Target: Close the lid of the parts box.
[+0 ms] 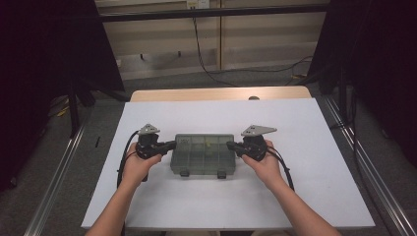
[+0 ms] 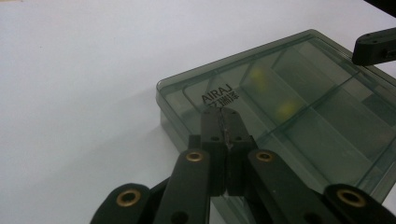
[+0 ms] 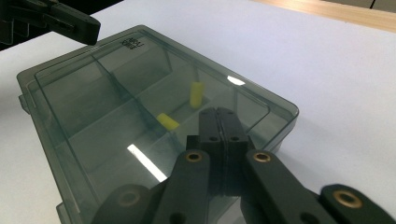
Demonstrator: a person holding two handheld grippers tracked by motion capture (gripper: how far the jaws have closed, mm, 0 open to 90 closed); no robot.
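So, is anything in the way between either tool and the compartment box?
Nothing visible. The left tool and right tool, both shut, sit at opposite ends of the closed compartment box, on the white table.

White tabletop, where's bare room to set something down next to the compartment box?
Free: the white tabletop beyond the compartment box up to the wooden edge, and the near strip between the forearms. Crowded: both short sides of the box, where the shut left gripper and right gripper sit.

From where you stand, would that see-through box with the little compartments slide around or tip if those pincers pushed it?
The box lies flat and low on the smooth white table, so it would likely slide, not tip. It looks like rigid plastic and nearly empty, probably light. The two yellow pieces inside look loose and may rattle about.
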